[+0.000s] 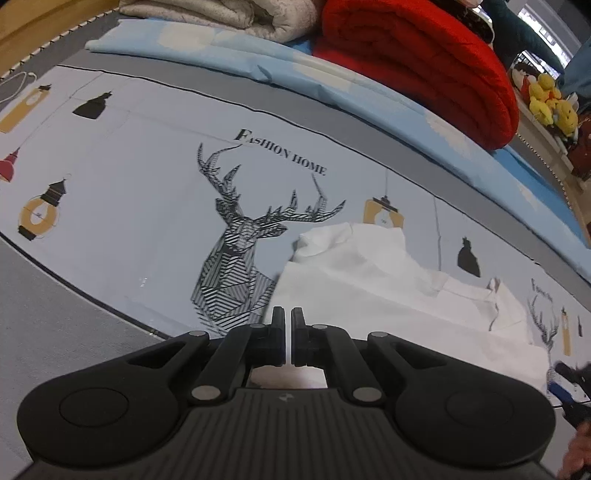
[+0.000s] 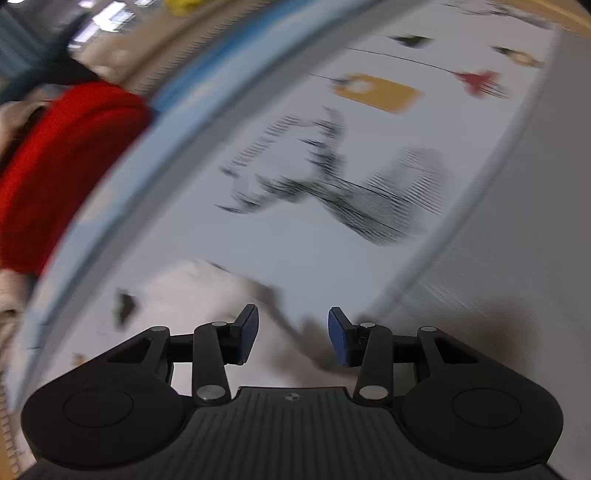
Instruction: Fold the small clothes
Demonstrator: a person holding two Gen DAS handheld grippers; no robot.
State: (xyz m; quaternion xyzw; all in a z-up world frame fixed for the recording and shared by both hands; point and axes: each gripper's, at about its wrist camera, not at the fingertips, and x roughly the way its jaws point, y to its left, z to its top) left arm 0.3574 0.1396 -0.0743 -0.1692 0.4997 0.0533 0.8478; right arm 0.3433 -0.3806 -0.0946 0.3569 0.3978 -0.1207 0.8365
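Observation:
A small white collared shirt (image 1: 388, 284) lies on the printed bed sheet (image 1: 147, 206), partly folded, with its collar to the right. My left gripper (image 1: 288, 325) is shut with nothing visibly between its fingers, hovering at the shirt's near left edge. My right gripper (image 2: 293, 332) is open and empty above the white shirt (image 2: 207, 295), which is blurred in the right wrist view. The right gripper also shows at the far right edge of the left wrist view (image 1: 570, 387).
A rolled red blanket (image 1: 424, 66), a beige quilt (image 1: 221, 18) and a light blue folded sheet (image 1: 258, 55) lie along the far side of the bed. Yellow plush toys (image 1: 550, 103) sit beyond the bed's edge.

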